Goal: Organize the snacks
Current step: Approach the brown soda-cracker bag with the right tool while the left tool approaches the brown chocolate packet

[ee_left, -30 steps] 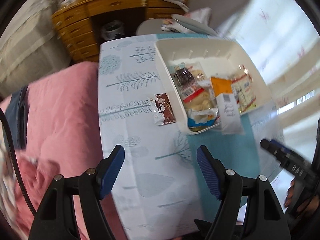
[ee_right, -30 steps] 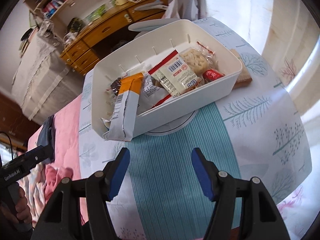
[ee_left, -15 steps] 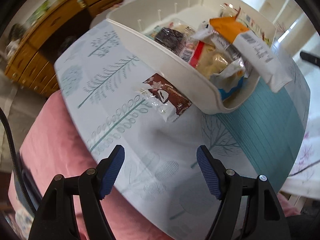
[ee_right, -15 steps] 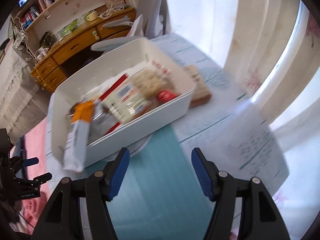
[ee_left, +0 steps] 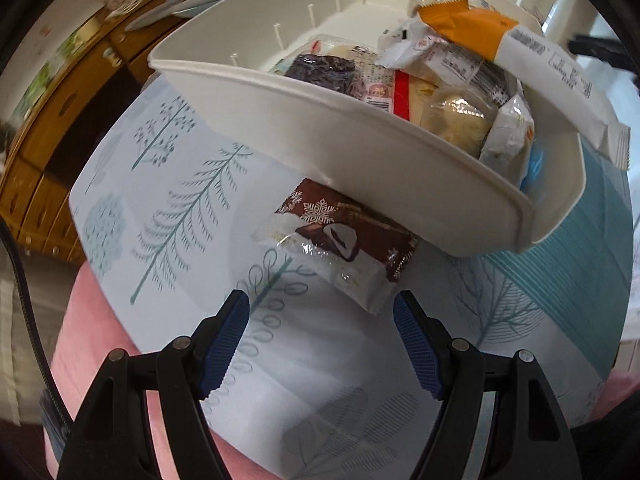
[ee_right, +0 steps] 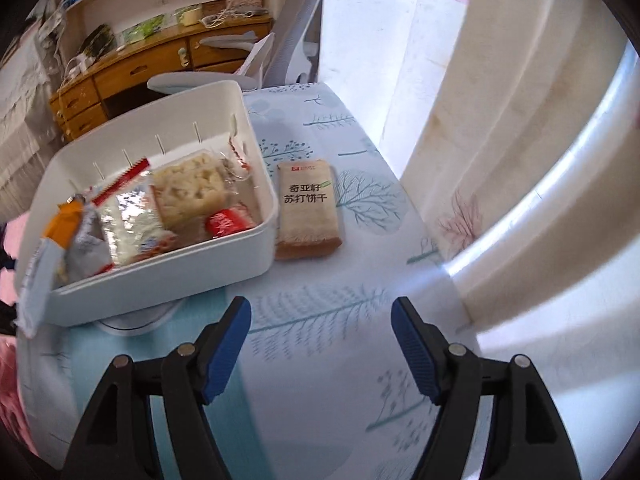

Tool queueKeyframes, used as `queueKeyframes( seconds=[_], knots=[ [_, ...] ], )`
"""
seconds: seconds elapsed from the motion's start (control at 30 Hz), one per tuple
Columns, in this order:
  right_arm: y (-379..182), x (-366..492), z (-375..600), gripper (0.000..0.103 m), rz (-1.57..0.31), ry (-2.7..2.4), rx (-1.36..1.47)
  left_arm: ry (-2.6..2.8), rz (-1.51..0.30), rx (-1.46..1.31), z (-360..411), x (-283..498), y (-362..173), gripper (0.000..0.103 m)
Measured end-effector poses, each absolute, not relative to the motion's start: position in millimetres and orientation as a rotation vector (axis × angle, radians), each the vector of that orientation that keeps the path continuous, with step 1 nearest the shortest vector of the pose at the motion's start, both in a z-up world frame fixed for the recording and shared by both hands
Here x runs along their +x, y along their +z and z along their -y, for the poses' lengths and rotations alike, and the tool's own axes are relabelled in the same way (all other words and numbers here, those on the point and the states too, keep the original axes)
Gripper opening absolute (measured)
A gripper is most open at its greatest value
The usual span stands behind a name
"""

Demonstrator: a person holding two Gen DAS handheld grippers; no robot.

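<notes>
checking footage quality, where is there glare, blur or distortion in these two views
Left wrist view: fisheye bends the white bin; the brown snack pack is fairly sharp, its clear wrap glinting. Right wrist view: bright window light washes out the curtain; the bin's left end is smeared.

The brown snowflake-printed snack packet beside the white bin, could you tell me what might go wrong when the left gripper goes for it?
1. The brown snowflake-printed snack packet lies flat with its far end under the overhanging wall of the white plastic bin, so the open left gripper may nudge the bin.
2. The orange-and-white wrapper already hangs over the rim and could slip out if jolted.
</notes>
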State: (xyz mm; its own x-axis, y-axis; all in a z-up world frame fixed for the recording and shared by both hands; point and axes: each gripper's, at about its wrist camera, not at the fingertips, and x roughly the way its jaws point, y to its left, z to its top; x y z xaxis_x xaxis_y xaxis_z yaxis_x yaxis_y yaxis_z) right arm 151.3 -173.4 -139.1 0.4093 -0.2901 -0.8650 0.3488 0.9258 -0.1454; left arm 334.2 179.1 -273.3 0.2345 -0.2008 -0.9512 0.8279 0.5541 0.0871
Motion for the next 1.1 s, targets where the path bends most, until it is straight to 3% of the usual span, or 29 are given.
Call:
queueKeyframes(
  seconds=[0.23, 0.87, 0.97, 1.1],
  knots=[
    [-162, 170, 194, 0.077, -1.073, -0.314, 0.008, -0.864, -1.097, 0.782, -169, 336, -285, 0.073],
    [-199, 214, 225, 0.077, -0.999, -0.163, -0.105, -0.938, -1.183, 0.736, -132, 392, -292, 0.073],
    [-202, 223, 229, 0.077, -0.999, -0.131, -0.09, -0.945, -1.18, 0.738, -134, 395, -292, 0.069],
    [-207, 228, 232, 0.077, -1.013, -0.08, -0.096, -0.94, -1.185, 0.735, -132, 381, -286, 0.055]
  ],
)
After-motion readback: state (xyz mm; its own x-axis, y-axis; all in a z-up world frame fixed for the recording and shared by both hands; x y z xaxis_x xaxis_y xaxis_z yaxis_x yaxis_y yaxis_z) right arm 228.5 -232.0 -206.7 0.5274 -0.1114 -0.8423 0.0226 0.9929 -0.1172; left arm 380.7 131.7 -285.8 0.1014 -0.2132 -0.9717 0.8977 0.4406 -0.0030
